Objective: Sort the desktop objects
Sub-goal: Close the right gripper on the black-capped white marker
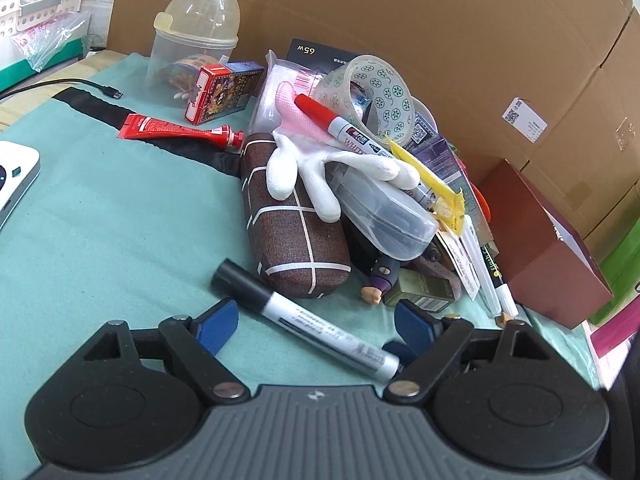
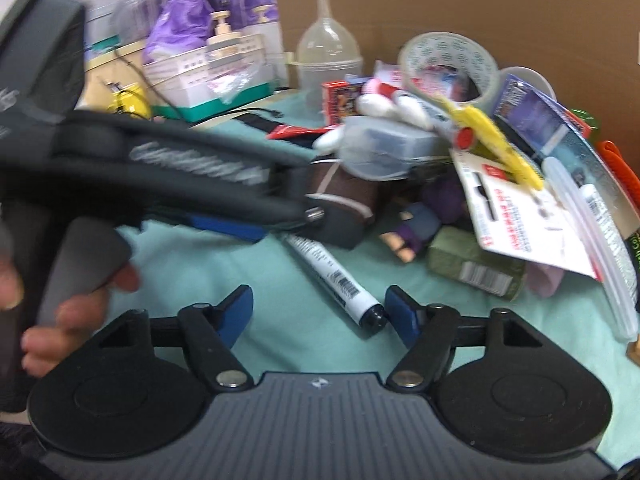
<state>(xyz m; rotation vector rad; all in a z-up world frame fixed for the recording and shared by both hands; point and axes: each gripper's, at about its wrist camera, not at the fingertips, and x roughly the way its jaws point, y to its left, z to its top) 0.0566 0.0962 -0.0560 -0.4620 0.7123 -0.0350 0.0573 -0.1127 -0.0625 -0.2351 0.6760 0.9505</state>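
A black-capped whiteboard marker [image 1: 304, 322] lies on the teal cloth [image 1: 120, 220], between the blue pads of my open left gripper [image 1: 316, 326]. Its cap points to the far left. In the right wrist view the same marker [image 2: 332, 280] lies with its butt end between the pads of my open right gripper [image 2: 320, 312]. The left gripper [image 2: 248, 220] reaches in from the left over the marker's far end. Behind the marker is a pile: brown checked glasses case [image 1: 292, 216], white glove [image 1: 316, 168], red marker [image 1: 340, 124], tape roll [image 1: 376, 92], clear case [image 1: 384, 216].
A red tube [image 1: 180, 132], a card box [image 1: 224, 92] and a clear jar with a funnel [image 1: 196, 40] stand at the back left. A brown box [image 1: 552, 248] sits at the right, with cardboard boxes [image 1: 440, 20] behind. A white device [image 1: 12, 176] is at the left edge.
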